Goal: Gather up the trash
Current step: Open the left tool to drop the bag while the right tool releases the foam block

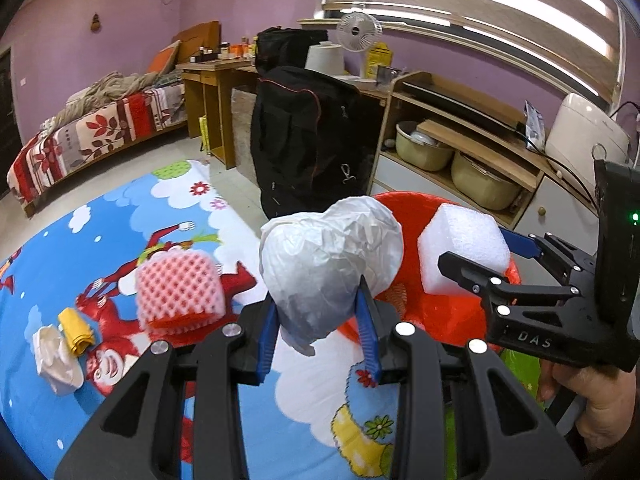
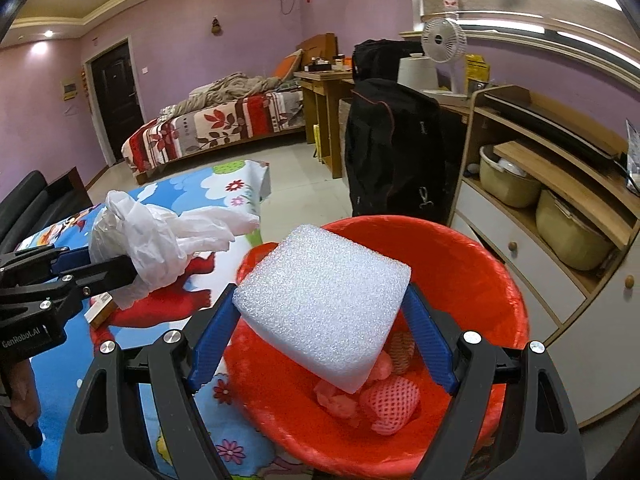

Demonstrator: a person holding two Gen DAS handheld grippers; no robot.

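My left gripper (image 1: 318, 316) is shut on a crumpled white plastic bag (image 1: 328, 268) and holds it above the table, left of the red basin (image 1: 416, 216). The bag also shows in the right wrist view (image 2: 152, 240). My right gripper (image 2: 320, 320) is shut on a white foam block (image 2: 324, 304) and holds it over the red basin (image 2: 472, 264). The block also shows in the left wrist view (image 1: 464, 252). Pink foam nets (image 2: 388, 400) lie in the basin. A pink foam pad (image 1: 178, 284), a yellow scrap (image 1: 76, 330) and white crumpled paper (image 1: 54, 354) lie on the cartoon tablecloth (image 1: 120, 224).
A black bag (image 1: 308, 140) stands on the floor beyond the table. A wooden shelf unit (image 1: 460, 144) with pots is at the right. A bed (image 1: 92, 132) is at the far left. A small box (image 2: 100, 310) lies on the table below the left gripper.
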